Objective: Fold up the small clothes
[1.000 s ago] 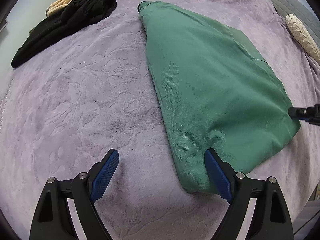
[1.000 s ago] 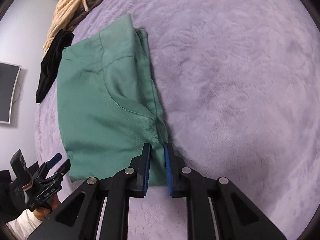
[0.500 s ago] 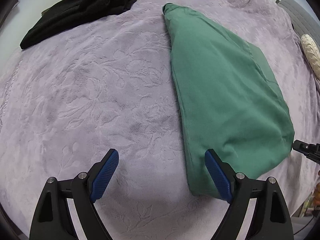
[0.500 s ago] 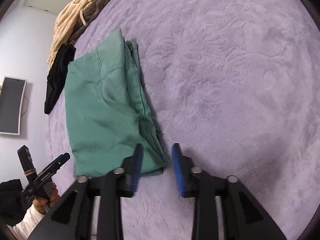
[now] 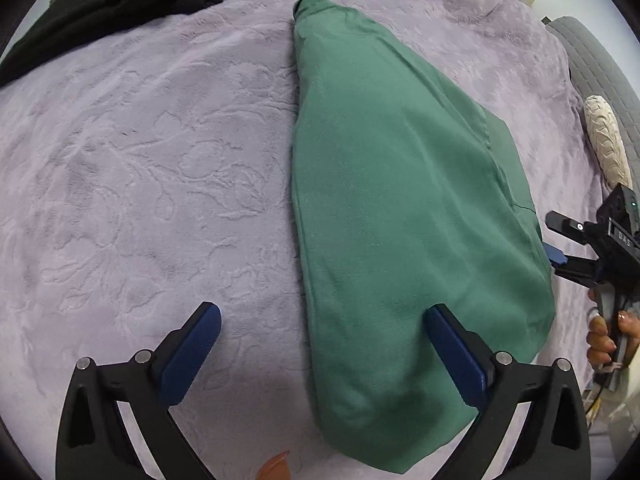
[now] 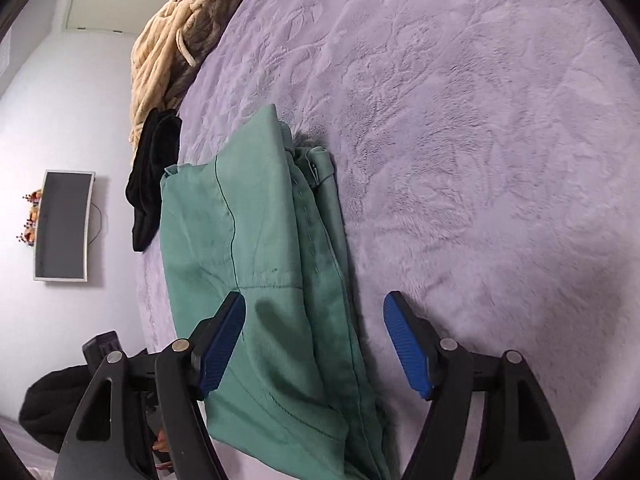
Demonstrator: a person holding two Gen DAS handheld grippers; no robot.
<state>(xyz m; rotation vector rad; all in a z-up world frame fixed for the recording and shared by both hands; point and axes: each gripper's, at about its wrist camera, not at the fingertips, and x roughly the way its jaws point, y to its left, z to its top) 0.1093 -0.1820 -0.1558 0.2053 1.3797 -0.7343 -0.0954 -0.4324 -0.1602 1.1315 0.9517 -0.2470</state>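
A folded green garment (image 5: 400,216) lies flat on the lilac blanket (image 5: 140,168). My left gripper (image 5: 320,340) is open and empty, hovering over the garment's near left edge, with its right finger above the cloth. My right gripper (image 6: 314,332) is open and empty, straddling the garment's seamed edge (image 6: 280,280) from the other side. It also shows at the right of the left wrist view (image 5: 576,248), just off the garment's right edge.
A black garment (image 5: 120,4) and a beige knitted throw (image 6: 168,48) lie at the far end of the bed. A cream cushion (image 5: 606,140) and grey headboard (image 5: 592,64) are at the right. A wall screen (image 6: 62,226) hangs left.
My right gripper opened and let go of the garment's edge, then moved forward over it. My left gripper stayed open and moved forward along the garment's left edge.
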